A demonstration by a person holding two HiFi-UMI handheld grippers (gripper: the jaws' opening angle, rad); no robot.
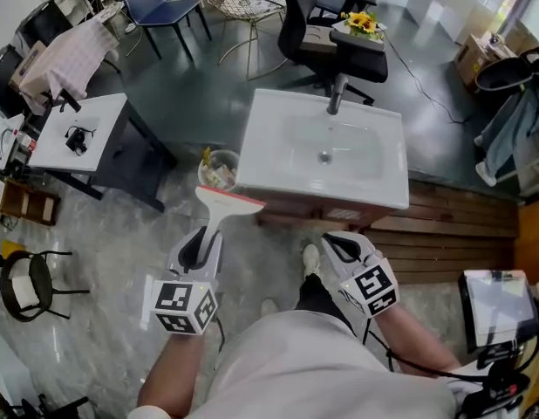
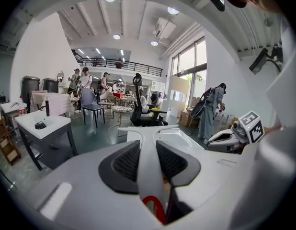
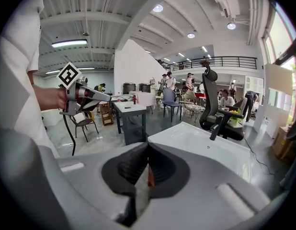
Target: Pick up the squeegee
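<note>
Looking steeply down from the head camera, I see a pale marbled floor (image 1: 104,321) filling the lower left of the frame. Ahead of me stands a white washbasin (image 1: 269,129) with a dark faucet (image 1: 337,94) at its back edge, set on a wooden cabinet (image 1: 339,215). Behind the basin is a black office chair (image 1: 309,24). Well off to the left stands a white table (image 1: 82,129) on dark legs.

Closer in, I hold two grippers just short of the basin's front edge. The left gripper (image 1: 207,234) is clamped on the squeegee (image 1: 226,201). In the left gripper view its white handle runs straight up between the two ridged black pads, which press on it from either side. The squeegee is in the air, clear of the floor, in front of the basin's front left corner. Its blade head, edged in red, sits crosswise above the jaws and points toward the basin. The right gripper (image 1: 333,241) is near the basin's front, apart from the squeegee. Its pads meet, with no object between them.

A small round bin (image 1: 219,168) holding scraps sits beside the basin's left side, just beyond the blade. Yellow flowers (image 1: 361,23) rest on the chair.
</note>
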